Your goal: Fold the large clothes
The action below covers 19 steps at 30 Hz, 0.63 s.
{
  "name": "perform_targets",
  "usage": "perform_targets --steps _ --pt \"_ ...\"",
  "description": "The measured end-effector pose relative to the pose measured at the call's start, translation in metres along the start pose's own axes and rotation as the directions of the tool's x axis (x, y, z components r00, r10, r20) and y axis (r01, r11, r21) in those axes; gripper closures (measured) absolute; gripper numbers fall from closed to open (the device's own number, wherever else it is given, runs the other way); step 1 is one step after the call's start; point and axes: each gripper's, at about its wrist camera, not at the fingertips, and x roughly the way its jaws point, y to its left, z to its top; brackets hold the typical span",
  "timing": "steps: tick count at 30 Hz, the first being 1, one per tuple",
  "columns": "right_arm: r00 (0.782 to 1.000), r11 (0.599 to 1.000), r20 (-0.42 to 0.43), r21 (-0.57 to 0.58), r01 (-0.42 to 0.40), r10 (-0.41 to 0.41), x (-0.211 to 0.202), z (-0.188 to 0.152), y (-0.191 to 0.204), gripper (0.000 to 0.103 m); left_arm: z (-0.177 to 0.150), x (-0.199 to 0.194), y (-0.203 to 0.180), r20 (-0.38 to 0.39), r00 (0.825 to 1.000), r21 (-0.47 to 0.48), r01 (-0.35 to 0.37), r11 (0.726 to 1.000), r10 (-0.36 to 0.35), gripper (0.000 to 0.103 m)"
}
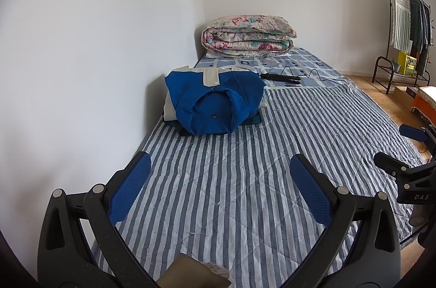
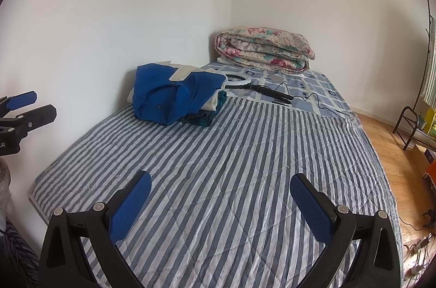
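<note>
Both tools wide (folded clothes [image 1: 214,103] apart)

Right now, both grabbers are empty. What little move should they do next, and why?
Probably reach forward toward the blue jacket on the clothes pile by the wall. The left gripper and right gripper are both open over bare striped bedspread, holding nothing, well short of it.

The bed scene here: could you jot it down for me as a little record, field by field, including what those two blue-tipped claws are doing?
surface: striped bedspread
folded pile: blue garment on top, darker clothes beneath, near the wall
far end: rolled floral quilt
also on bed: ring light with a cable
left gripper: open, empty, above the bedspread
right gripper: open, empty, above the bedspread
beside bed: clothes rack
</note>
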Motion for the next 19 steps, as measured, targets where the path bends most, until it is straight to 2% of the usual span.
perform_targets --steps 10,19 --pt "1.000 1.000 -0.007 -0.012 0.000 0.000 0.001 0.000 0.003 0.000 0.000 -0.003 0.001 0.005 1.000 0.001 -0.004 1.000 0.004 0.000" --pt "1.000 1.000 -0.011 -0.013 -0.005 0.005 0.003 -0.001 0.004 0.000 0.004 -0.019 0.000 0.048 0.999 0.012 -0.017 1.000 0.016 0.000"
